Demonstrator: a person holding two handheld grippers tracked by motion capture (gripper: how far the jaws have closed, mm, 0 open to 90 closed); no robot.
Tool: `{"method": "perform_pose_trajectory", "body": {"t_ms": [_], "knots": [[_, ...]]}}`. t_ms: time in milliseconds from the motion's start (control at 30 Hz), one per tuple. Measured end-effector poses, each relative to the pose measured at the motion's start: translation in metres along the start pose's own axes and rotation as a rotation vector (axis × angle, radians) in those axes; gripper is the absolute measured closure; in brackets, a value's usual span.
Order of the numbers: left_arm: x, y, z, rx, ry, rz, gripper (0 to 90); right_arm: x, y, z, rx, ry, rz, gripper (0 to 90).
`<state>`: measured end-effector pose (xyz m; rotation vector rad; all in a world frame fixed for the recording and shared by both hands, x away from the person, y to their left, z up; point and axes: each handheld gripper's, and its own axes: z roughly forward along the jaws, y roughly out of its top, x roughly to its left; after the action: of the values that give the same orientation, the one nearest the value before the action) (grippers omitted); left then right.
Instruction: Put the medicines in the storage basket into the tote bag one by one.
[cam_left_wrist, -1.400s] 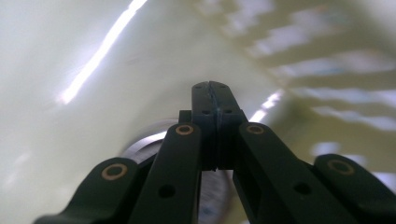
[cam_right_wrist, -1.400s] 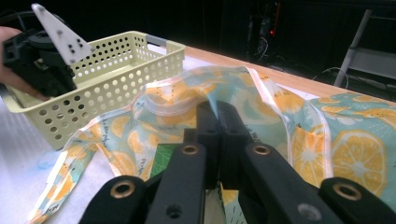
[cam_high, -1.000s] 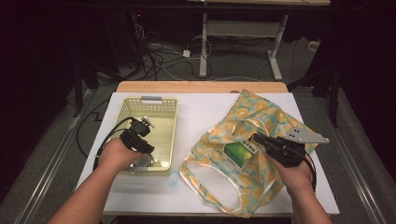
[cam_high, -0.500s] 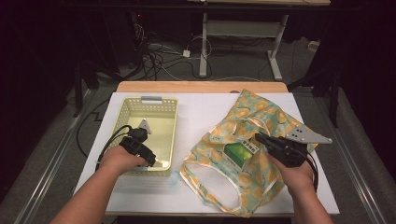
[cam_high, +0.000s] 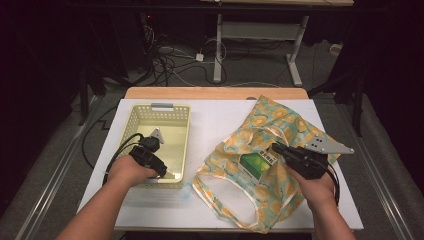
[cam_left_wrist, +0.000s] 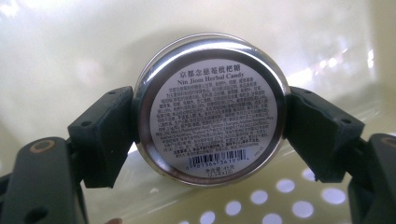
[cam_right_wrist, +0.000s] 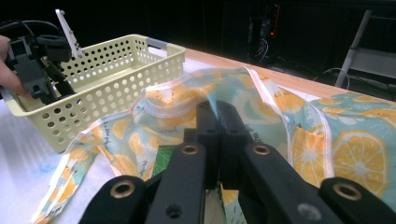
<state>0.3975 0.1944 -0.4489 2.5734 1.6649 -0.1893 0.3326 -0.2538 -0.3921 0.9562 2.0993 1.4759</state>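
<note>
A round silver tin (cam_left_wrist: 210, 109) with a printed label is held by its sides between the jaws of my left gripper (cam_left_wrist: 210, 121). That left gripper (cam_high: 167, 172) reaches down into the near end of a pale yellow perforated basket (cam_high: 182, 112). To the right lies a fabric bag (cam_high: 280, 122) printed with oranges, its mouth open, and a green box (cam_high: 256, 165) sits inside it. My right gripper (cam_high: 276, 148) is shut on the bag's rim beside the box. In the right gripper view the jaws of the right gripper (cam_right_wrist: 217, 122) are pressed together over the bag (cam_right_wrist: 280, 105).
The basket (cam_right_wrist: 116, 70) and bag rest on a white tabletop (cam_high: 215, 117) with a wooden strip (cam_high: 215, 93) along its far edge. Behind the table are cables and a desk frame (cam_high: 260, 35) on a dark floor. The bag's handle loops (cam_high: 220, 197) lie toward the near edge.
My left gripper has drawn back and dipped toward the basket's near wall with the tin. The right gripper and the bag have stayed put.
</note>
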Motion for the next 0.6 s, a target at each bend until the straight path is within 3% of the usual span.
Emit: {"method": "perform_pose_trajectory", "body": {"t_ms": [233,400,600], "knots": [[-0.003,-0.001,-0.006,-0.105,-0.011,0.040,19.7,-0.001,0.000,0.000,-0.001,-0.002,0.001,90.0],[-0.006,-0.006,-0.013,-0.202,-0.032,0.069,19.7,-0.001,0.000,-0.001,-0.005,-0.004,-0.002,90.0],[-0.013,-0.016,-0.022,-0.341,-0.024,0.124,19.7,0.000,0.000,-0.001,-0.003,-0.002,-0.006,90.0]]}}
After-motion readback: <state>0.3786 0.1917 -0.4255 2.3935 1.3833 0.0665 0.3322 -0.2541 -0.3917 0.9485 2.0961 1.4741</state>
